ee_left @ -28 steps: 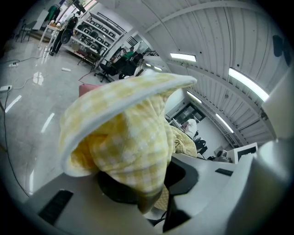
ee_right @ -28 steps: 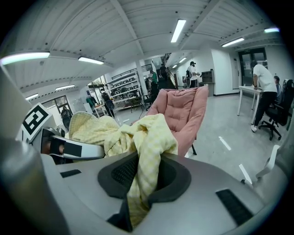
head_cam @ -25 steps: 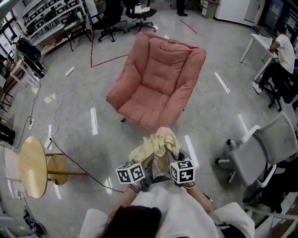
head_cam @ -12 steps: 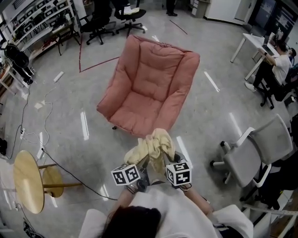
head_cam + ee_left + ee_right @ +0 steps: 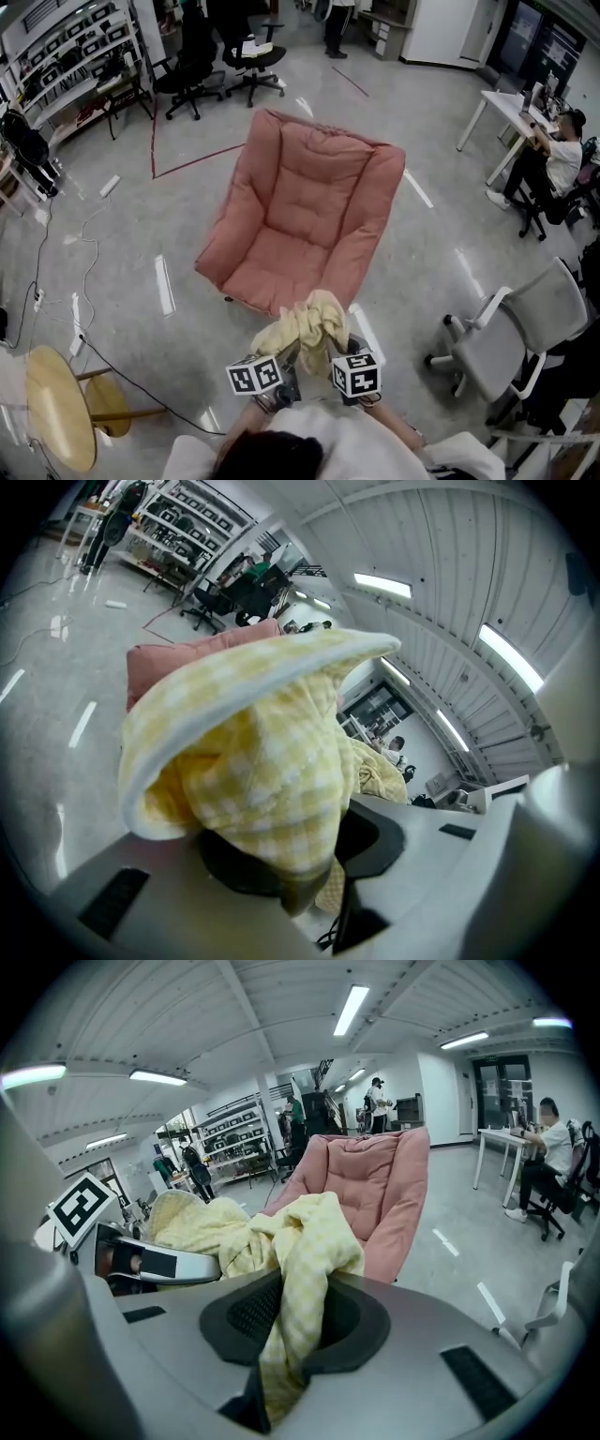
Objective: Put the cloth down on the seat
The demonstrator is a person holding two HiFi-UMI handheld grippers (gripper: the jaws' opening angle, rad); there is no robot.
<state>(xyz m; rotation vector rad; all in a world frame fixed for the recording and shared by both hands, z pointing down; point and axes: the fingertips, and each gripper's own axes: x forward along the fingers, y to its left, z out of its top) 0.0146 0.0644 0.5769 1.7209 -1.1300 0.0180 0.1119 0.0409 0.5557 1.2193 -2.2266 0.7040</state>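
The yellow checked cloth (image 5: 305, 326) hung bunched in the air, held by both tongs. It was at 6 o'clock of the pink armchair (image 5: 300, 216), near the front edge and not touching the seat cushion.

The left tongs (image 5: 286, 354) were clamped on the cloth. In the left gripper view a fold ran down into the narrow gap of the left tongs (image 5: 302, 878), and the cloth (image 5: 248, 761) billowed up over them and hid most of the pads. The armchair (image 5: 173, 658) showed at 10 o'clock behind it.

The right tongs (image 5: 328, 349) were also nearly closed. In the right gripper view a strip of cloth (image 5: 300, 1241) was pinched between the jaws of the right tongs (image 5: 281, 1340), and the rest trailed toward 9 o'clock. The armchair (image 5: 375, 1185) stood straight ahead, facing the camera.

In the head view the two tongs sat side by side, near each other, at 6 o'clock. A grey office chair (image 5: 511, 323) stood on the floor (image 5: 141, 253) at 4 o'clock of the armchair, well apart from it.
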